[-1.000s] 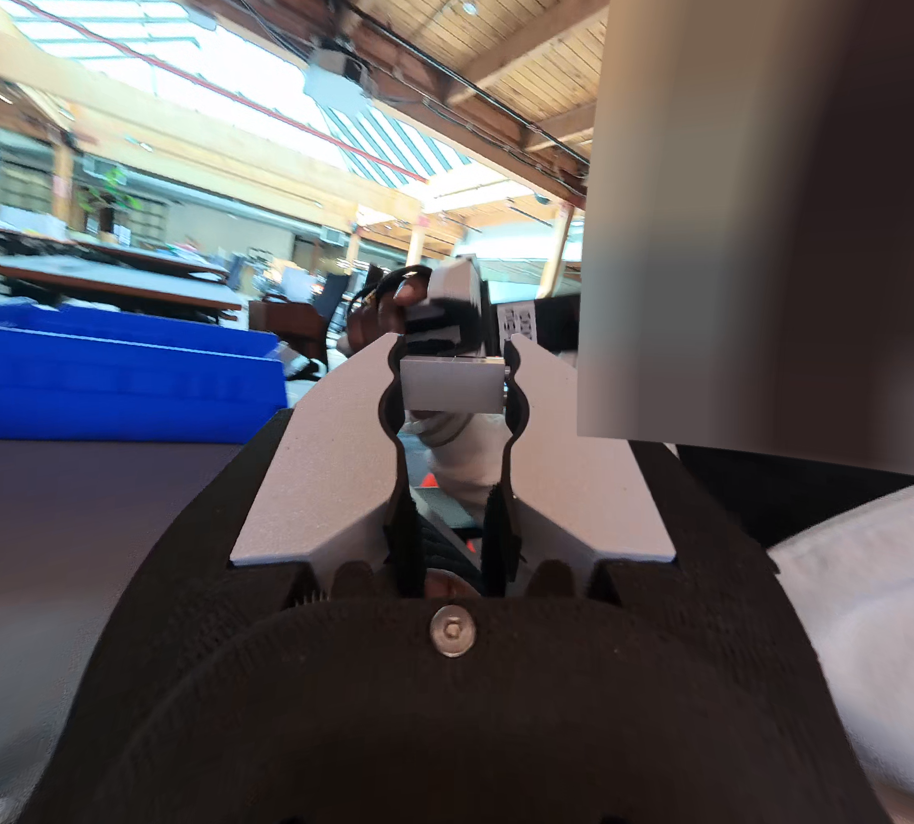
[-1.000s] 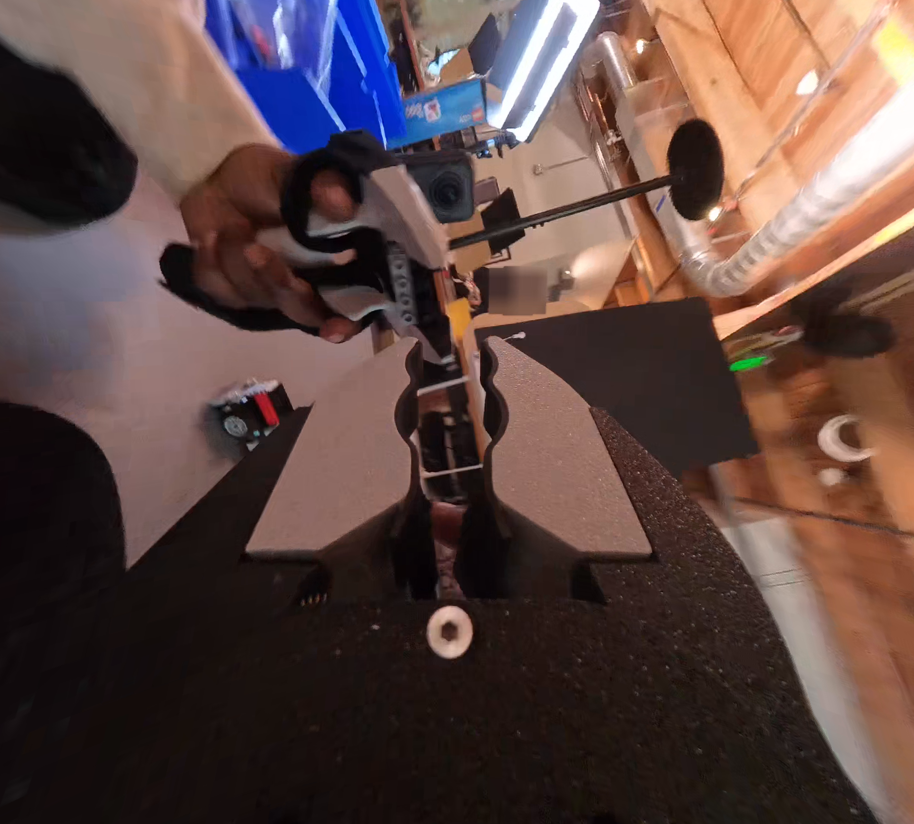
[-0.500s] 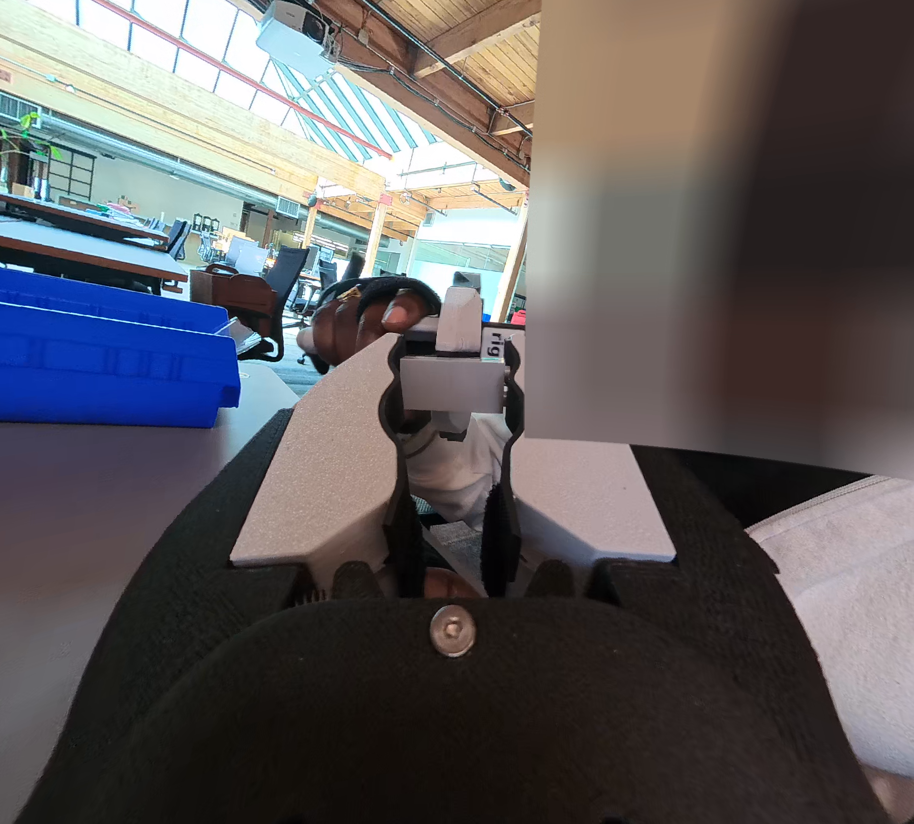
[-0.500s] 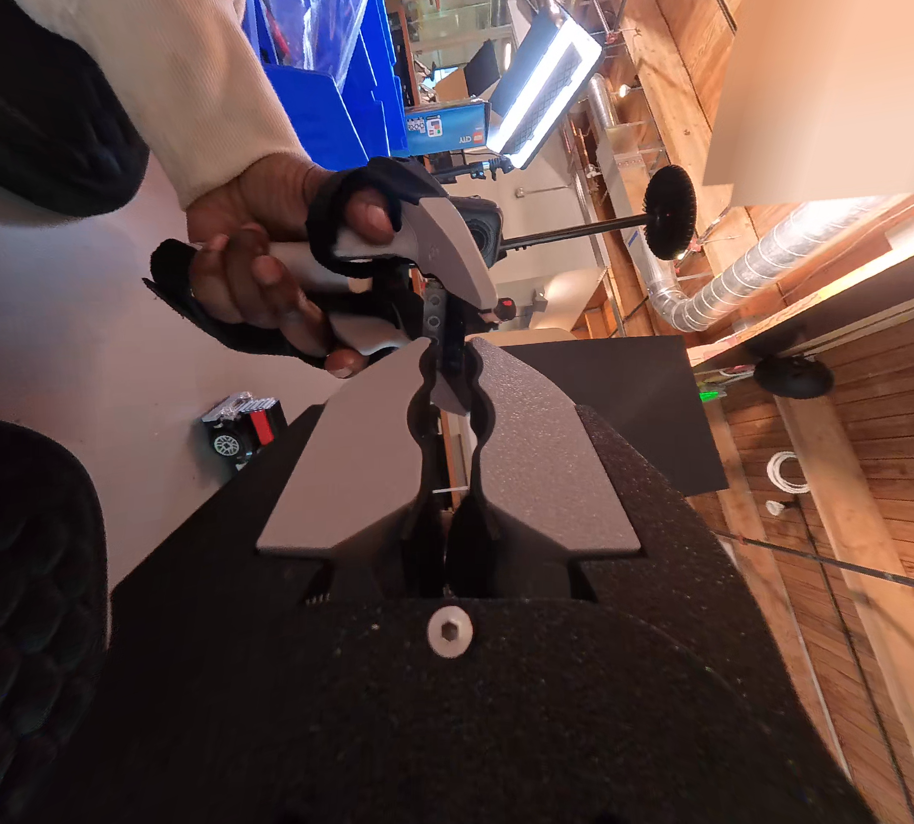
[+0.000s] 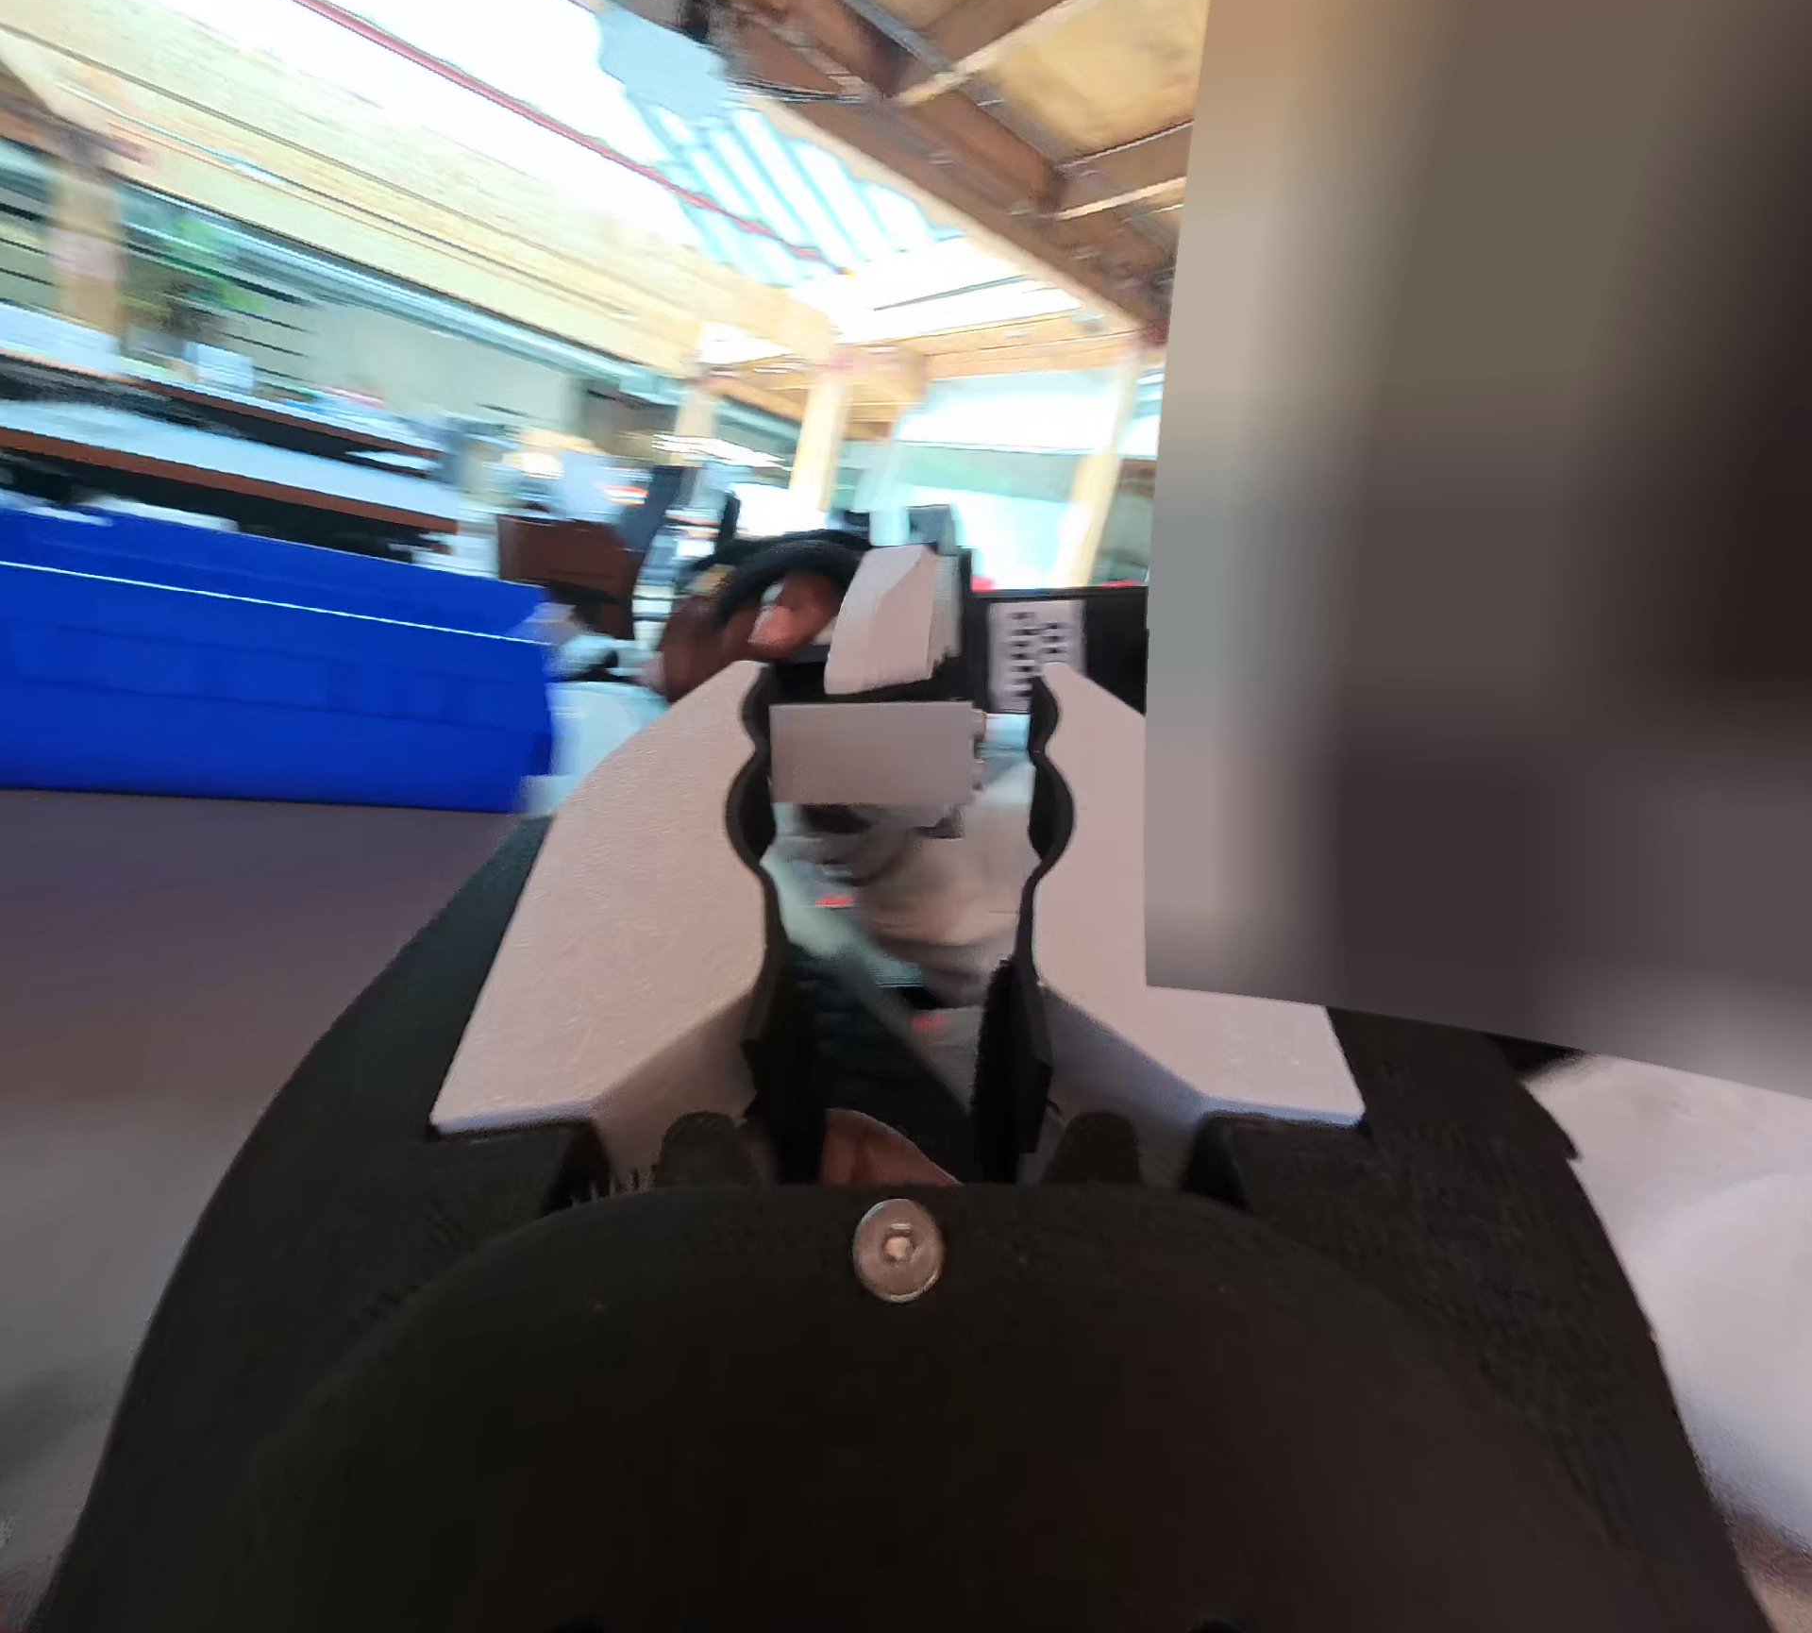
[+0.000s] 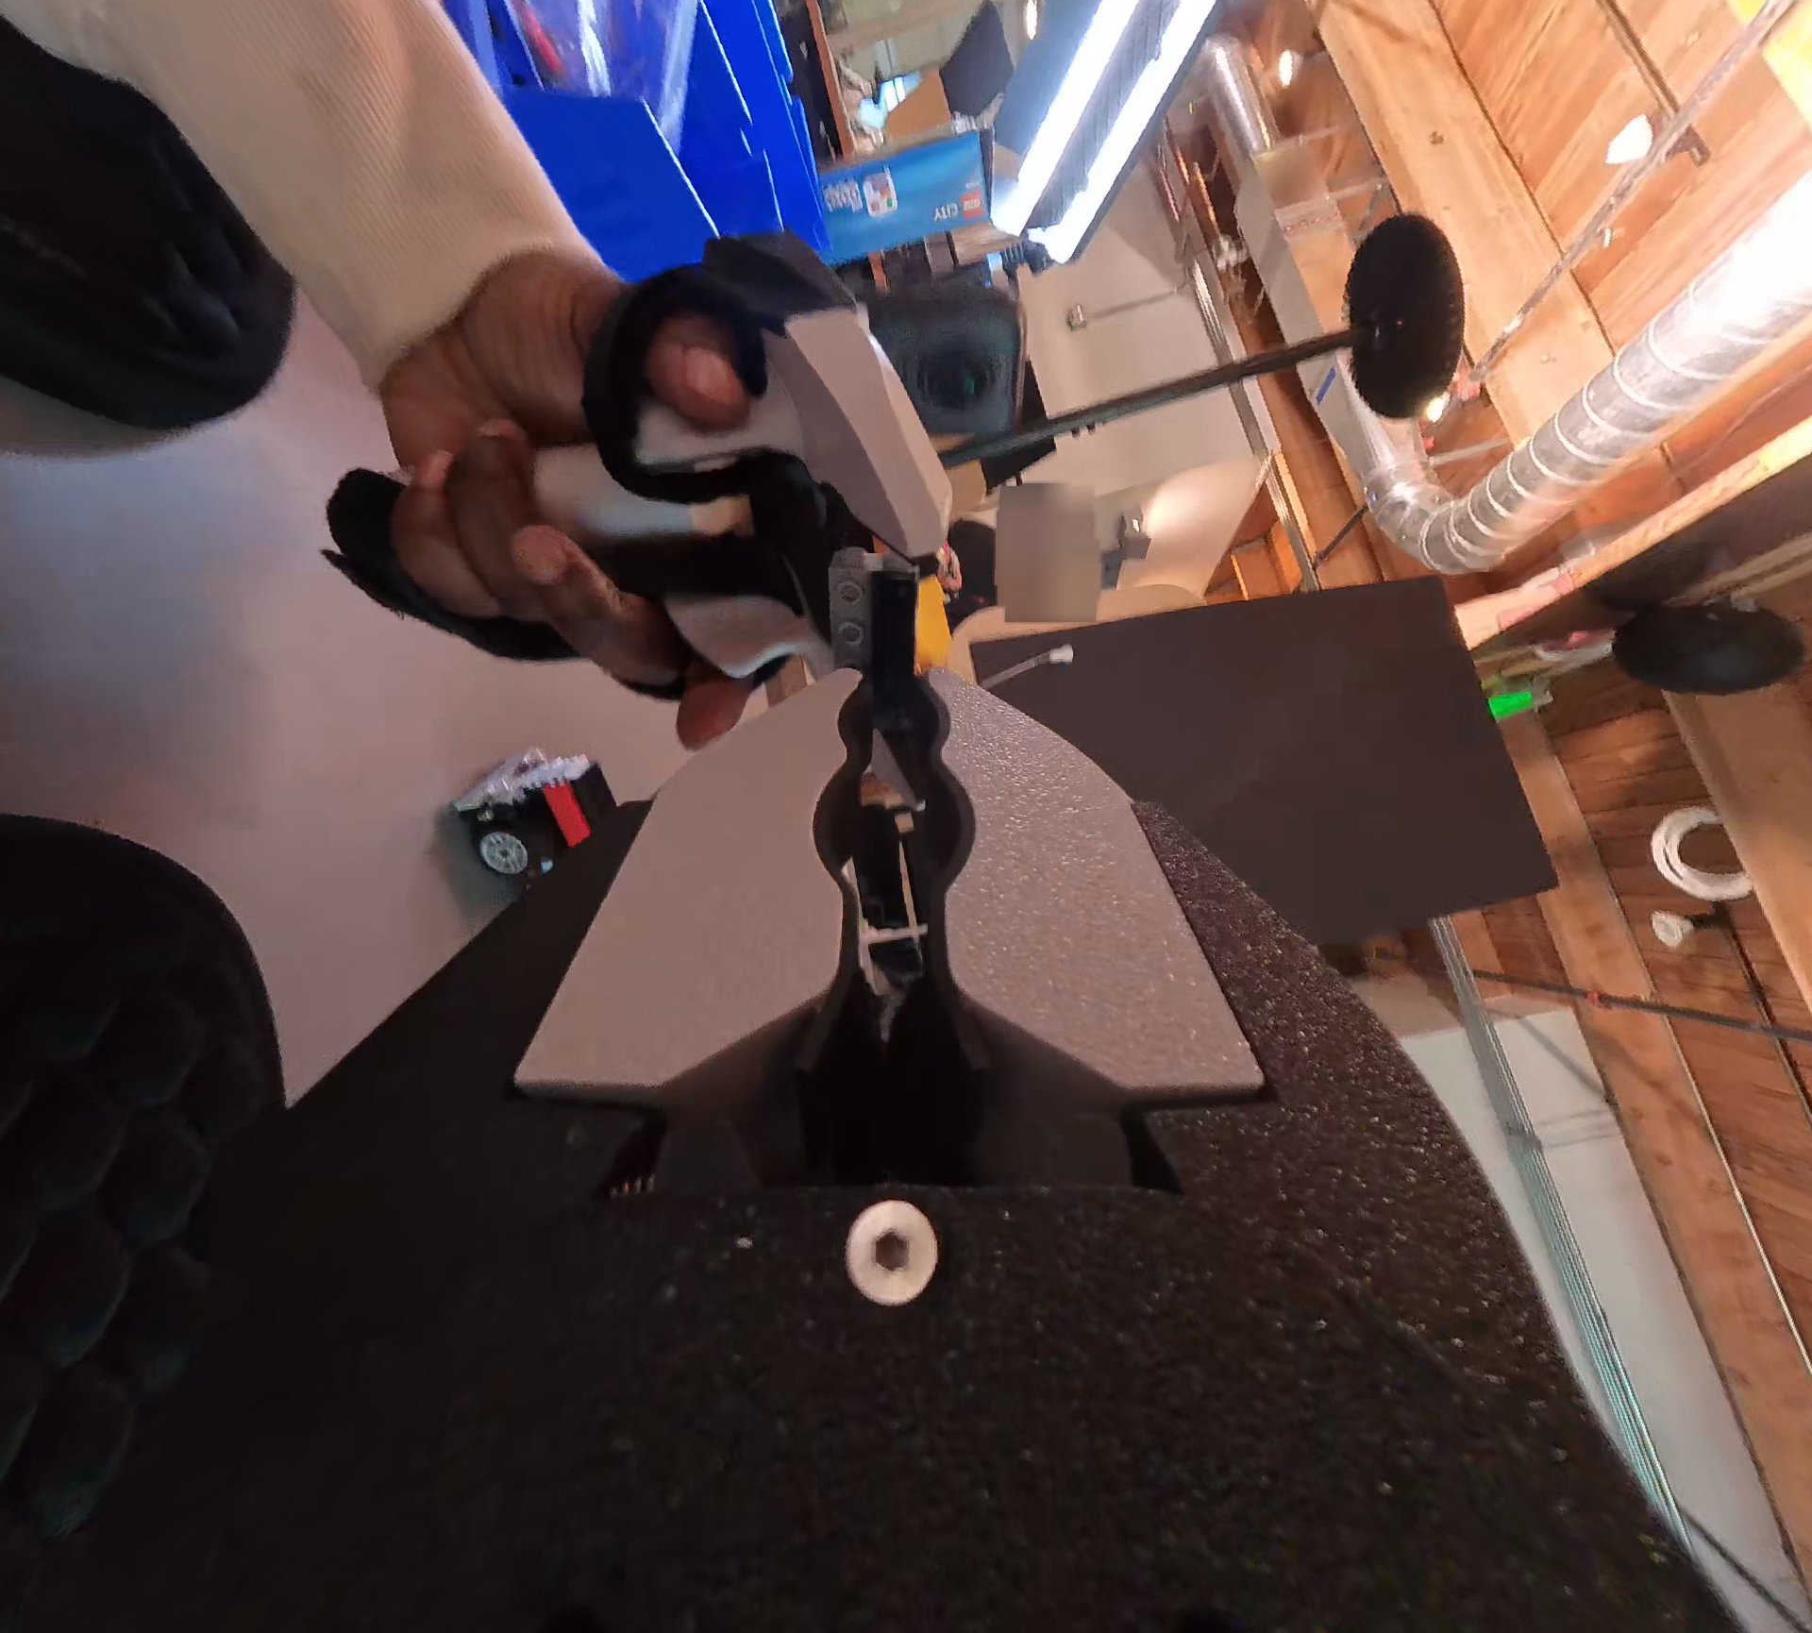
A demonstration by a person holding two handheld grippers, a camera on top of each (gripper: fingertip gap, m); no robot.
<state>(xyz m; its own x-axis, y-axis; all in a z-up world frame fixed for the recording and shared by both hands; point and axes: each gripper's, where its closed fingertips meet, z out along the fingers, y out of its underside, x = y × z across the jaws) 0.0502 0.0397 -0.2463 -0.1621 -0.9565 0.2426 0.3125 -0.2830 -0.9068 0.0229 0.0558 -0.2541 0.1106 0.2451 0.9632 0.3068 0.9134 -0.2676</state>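
Right wrist view: a small toy-brick piece, a black strip (image 6: 890, 654) with a grey studded block (image 6: 849, 605) on its 9 o'clock side, is pinched at its thin black end by the narrow tongs of the right gripper (image 6: 887, 684).

From the left gripper (image 5: 892, 693) the grey block (image 5: 873, 752) is seen between wider tongs. It lies against the 9 o'clock finger, while a slit of daylight shows at the 3 o'clock finger.

Held by so thin an edge alone, the piece could be levered round or dropped.

At 8 o'clock a small toy-brick car (image 6: 534, 811) lies on the pale counter (image 6: 196, 605). Blue bins (image 5: 245, 684) are stacked beyond, under a timber ceiling (image 6: 1569, 115).
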